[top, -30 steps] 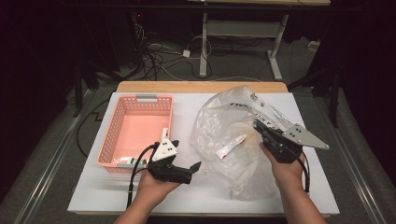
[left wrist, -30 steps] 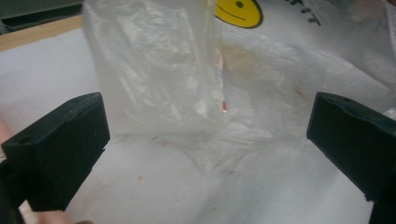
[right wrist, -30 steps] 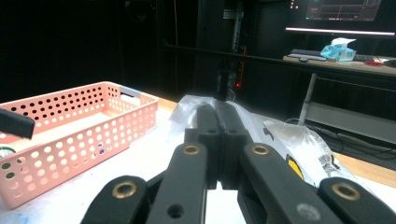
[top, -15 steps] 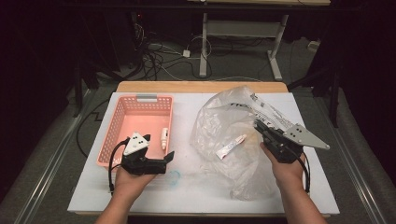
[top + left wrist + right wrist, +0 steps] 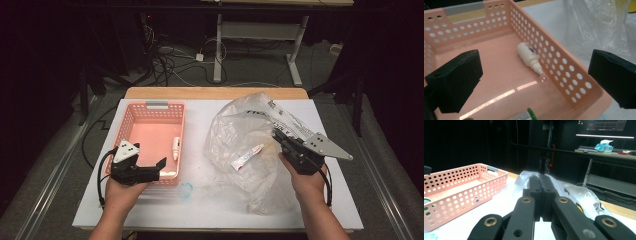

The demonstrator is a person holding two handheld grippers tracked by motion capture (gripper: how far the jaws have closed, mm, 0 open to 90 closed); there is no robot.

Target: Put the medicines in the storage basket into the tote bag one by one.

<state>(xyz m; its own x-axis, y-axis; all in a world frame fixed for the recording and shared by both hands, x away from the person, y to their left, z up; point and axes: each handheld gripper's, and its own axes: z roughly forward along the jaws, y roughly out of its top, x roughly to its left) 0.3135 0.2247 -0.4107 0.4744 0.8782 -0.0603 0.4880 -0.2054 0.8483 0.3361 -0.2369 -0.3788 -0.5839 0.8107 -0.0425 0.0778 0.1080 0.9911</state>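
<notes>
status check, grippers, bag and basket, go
Left gripper open over basket, bottle inside. Right gripper shut on bag, tube inside. Nothing in the way.

The left claw (image 5: 161,167) gapes wide, pointing level to the right, while the right claw (image 5: 541,195) is clamped tight.

Your pink perforated plastic basket (image 5: 135,115) sits at the table's (image 5: 200,210) left; a small white dropper bottle (image 5: 176,148) lies in it. Your clear crumpled plastic bag (image 5: 250,130) lies right, holding a small tube (image 5: 247,156).
</notes>
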